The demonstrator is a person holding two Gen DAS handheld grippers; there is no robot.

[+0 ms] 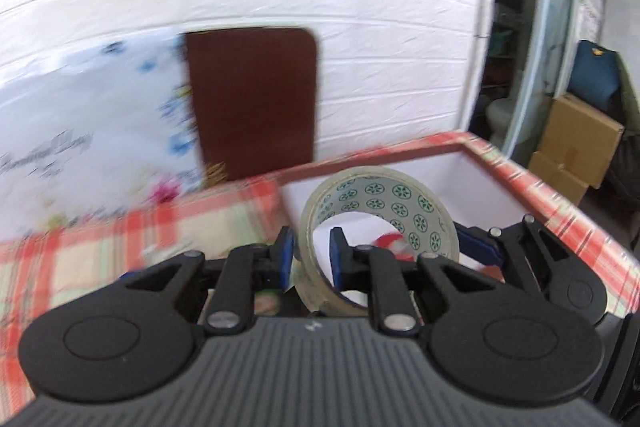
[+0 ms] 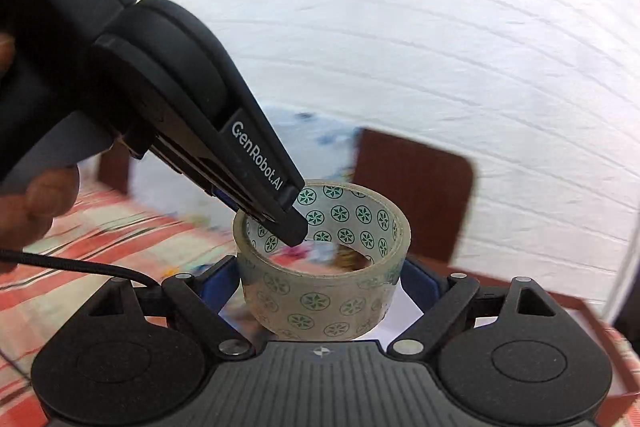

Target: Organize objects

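A roll of clear tape (image 1: 380,223) with green flower marks on its core is held over a red plaid box (image 1: 560,203) with a white inside. My left gripper (image 1: 312,259) is shut on the roll's wall, one blue pad inside the ring and one outside. In the right wrist view the roll (image 2: 324,287) sits between my right gripper's (image 2: 320,287) blue pads, which flank it on both sides. The left gripper's fingers (image 2: 288,223) reach into the ring from the upper left.
A brown booklet (image 1: 256,103) and a white printed bag (image 1: 92,131) lie beyond the plaid surface (image 1: 80,259). White wall behind. Cardboard boxes (image 1: 576,143) stand at the right. A black cable (image 2: 80,267) runs along the left.
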